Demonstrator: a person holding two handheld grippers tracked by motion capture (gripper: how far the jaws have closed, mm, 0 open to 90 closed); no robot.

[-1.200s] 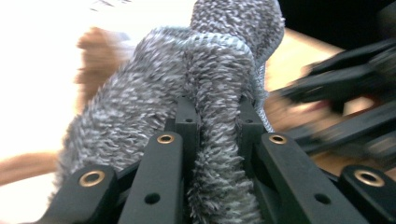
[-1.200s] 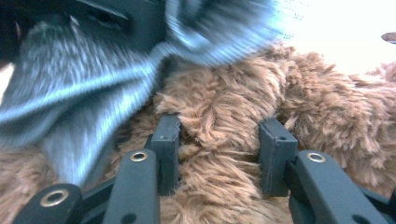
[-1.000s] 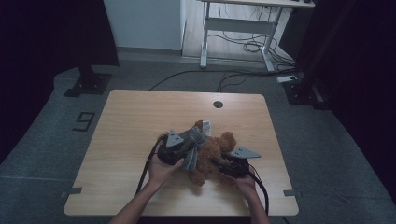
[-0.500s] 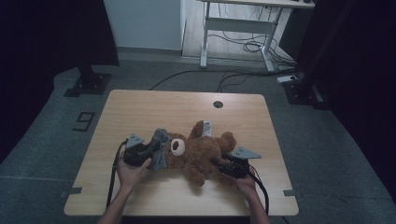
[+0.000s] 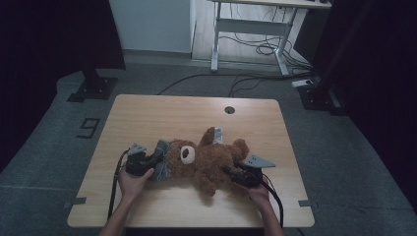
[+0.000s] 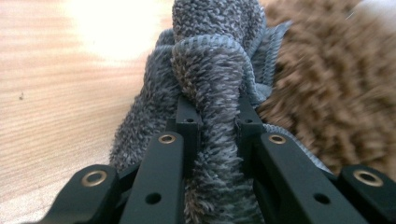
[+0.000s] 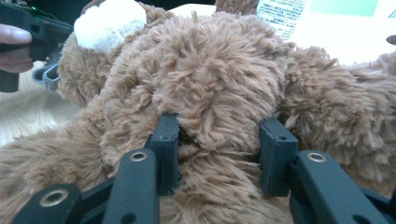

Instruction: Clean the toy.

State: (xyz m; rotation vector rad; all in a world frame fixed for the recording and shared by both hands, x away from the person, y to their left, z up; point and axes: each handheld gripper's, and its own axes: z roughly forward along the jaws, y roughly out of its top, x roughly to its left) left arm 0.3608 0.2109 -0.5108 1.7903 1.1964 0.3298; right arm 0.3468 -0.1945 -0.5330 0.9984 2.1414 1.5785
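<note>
Both tongs grip: my left tongs [image 6: 215,116] pinch the grey cloth [image 6: 210,60], my right tongs [image 7: 219,140] squeeze the teddy bear [image 7: 210,70] lying on the surface [image 5: 172,113].

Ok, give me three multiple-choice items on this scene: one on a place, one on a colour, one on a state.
1. Where does the brown plush teddy bear lie?
A. On the light wooden table
B. On the floor
C. On a chair

2. What colour is the fuzzy towelling cloth?
A. Red
B. Grey
C. Yellow

3. What is the left tool doing?
A. Standing open over bare wood
B. Gripping the bear's leg
C. Clamped on the cloth

Answers:
1. A, the high view shows the bear flat on the tabletop.
2. B, its pile looks grey in the left gripper view.
3. C, both black jaws press a fold of cloth.
</note>
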